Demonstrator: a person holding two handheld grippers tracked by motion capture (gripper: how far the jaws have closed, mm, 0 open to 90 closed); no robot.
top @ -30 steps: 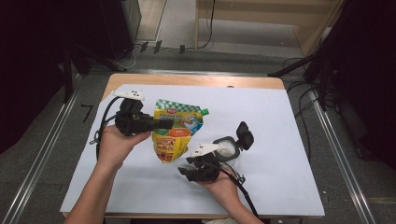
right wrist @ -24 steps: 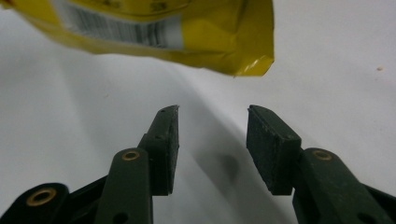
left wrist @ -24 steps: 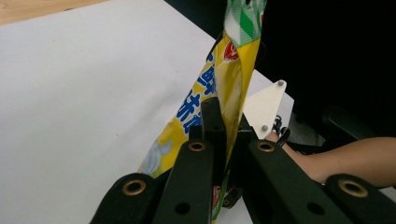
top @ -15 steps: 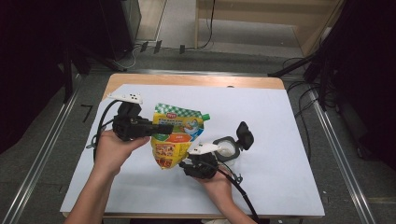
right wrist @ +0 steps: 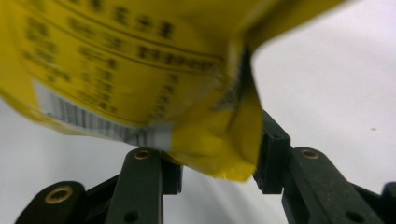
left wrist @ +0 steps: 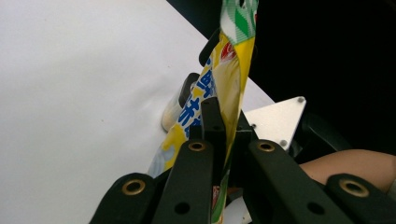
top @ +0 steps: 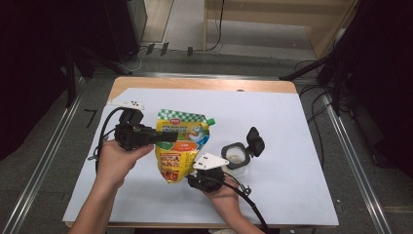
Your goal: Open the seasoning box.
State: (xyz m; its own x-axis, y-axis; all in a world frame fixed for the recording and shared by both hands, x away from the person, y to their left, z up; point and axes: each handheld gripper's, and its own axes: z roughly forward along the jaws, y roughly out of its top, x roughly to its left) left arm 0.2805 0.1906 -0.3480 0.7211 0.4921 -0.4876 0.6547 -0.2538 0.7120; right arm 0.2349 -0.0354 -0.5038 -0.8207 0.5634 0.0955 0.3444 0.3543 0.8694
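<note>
High view: yellow spouted pouch (top: pixel 181 145) hangs upright above the white table cover (top: pixel 292 122), lifted clear of it as far as I can judge, just left of the open white jar (top: pixel 235 155); green-checked top seal up, green cap at its upper right corner toward the jar. Left gripper (top: pixel 168 136) comes in level from the pouch's left, on the side away from the jar, jaws pressed together on the pouch's upper edge; left gripper view confirms the film pinched flat between the pads. Right gripper (top: pixel 195 179) sits below the pouch, in front of the jar; right gripper view shows the pouch's bottom corner (right wrist: pixel 224 154) down between the two pads. Its jaws have just been closing around that corner; whether the pads press the film yet cannot be told, a gap shows beside the left pad. Handling, judged: soft laminated film, slick, bulging with content, so it sags and swings from a single pinch. Not fragile, but squeezing the belly could push content toward the spout. Best holds are the flat welded seams: top seal, side seam, bottom gusset corner. Jar's black flip lid (top: pixel 255 141) stands open on the far side of the jar from the pouch; jar rim stays close to the pouch's lower right.
</note>
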